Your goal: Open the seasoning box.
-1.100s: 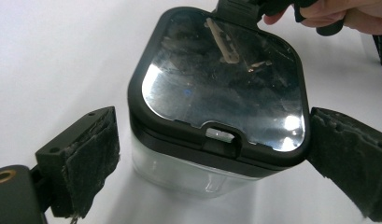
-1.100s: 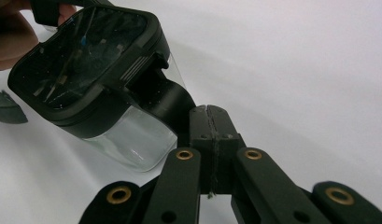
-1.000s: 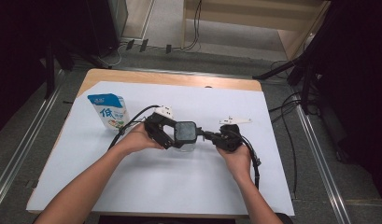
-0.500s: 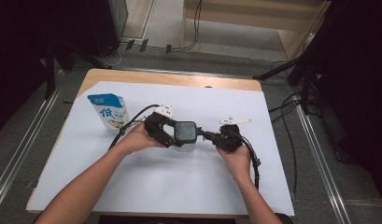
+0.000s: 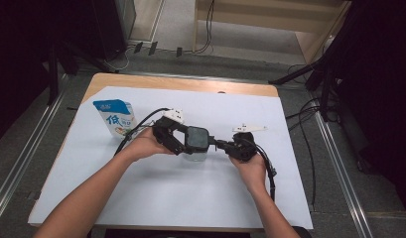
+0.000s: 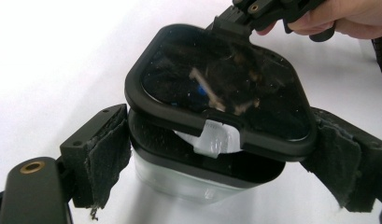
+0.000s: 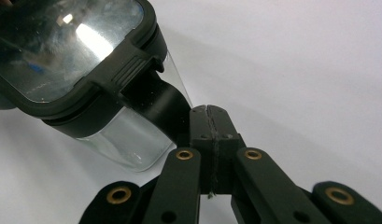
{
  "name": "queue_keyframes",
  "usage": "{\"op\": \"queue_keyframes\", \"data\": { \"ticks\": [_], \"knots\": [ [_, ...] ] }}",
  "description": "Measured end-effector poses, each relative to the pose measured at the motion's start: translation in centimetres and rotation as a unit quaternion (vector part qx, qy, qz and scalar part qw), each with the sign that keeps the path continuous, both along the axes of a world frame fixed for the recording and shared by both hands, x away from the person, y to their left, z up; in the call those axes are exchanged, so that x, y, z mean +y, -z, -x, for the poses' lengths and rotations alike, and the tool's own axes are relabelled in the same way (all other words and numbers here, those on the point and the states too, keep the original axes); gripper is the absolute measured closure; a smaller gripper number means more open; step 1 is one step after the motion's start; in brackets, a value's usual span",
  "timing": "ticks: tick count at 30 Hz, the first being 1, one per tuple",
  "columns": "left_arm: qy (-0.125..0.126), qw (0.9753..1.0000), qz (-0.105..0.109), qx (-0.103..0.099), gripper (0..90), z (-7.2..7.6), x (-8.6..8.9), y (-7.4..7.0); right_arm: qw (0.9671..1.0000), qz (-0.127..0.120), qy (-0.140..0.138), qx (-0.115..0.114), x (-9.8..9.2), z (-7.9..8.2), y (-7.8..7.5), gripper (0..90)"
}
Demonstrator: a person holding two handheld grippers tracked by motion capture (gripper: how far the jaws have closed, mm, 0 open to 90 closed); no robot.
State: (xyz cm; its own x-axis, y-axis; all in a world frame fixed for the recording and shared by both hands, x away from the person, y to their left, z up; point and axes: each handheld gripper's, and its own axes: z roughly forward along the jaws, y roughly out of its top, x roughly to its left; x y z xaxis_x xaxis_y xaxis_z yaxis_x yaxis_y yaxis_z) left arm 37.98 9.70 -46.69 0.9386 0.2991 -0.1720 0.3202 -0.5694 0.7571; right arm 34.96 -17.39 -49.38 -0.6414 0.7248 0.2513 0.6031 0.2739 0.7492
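Clear plastic forms the body of the container (image 5: pixel 194 154), which is seen at the centre of the high view on the white table cover (image 5: pixel 190 198), between the two hands. In the left gripper view the body is clasped on both sides by the padded jaws of the left gripper (image 6: pixel 216 163), which are spread to its width. A black lid (image 6: pixel 216 88) is tilted over its rim, with a white piece (image 6: pixel 212 140) seen under the raised near edge. In the right gripper view the jaws of the right gripper (image 7: pixel 208 116) are pressed together on the lid's black tab (image 7: pixel 165 105). Farther off, at the left of the high view, a blue-and-white carton (image 5: pixel 113 116) is stood upright, apart from the hands
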Motion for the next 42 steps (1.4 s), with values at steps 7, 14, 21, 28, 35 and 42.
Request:
{"op": "queue_keyframes", "data": {
  "ticks": [7, 14, 21, 28, 35, 42],
  "knots": [
    [0.002, 1.0, 0.003, 0.0, 13.2, 0.0, 0.1, -0.3, 1.0, -0.002, 0.0, 0.0, 0.0, 0.0, 0.0, 90.0],
    [0.002, 1.0, 0.009, -0.002, 14.4, 0.1, 0.6, -0.8, 1.0, -0.003, 0.003, 0.002, -0.1, 0.0, -0.1, 90.0],
    [0.011, 0.9996, 0.026, -0.001, 19.4, 0.3, 1.2, -1.6, 1.0, -0.003, 0.001, 0.002, -0.1, 0.0, -0.1, 90.0],
    [0.016, 0.9993, 0.033, -0.004, 36.6, 0.6, 1.1, -1.9, 1.0, -0.007, 0.001, 0.001, -0.2, 0.1, -0.2, 90.0],
    [0.007, 0.9995, 0.032, 0.0, 64.9, 0.5, 1.5, -2.6, 1.0, -0.007, 0.0, 0.003, -0.3, 0.2, -0.3, 90.0],
    [0.022, 0.9994, 0.025, 0.006, 76.1, 0.3, 0.8, -3.7, 1.0, -0.008, -0.004, 0.001, -0.2, 0.2, -0.4, 90.0]
  ]
}}
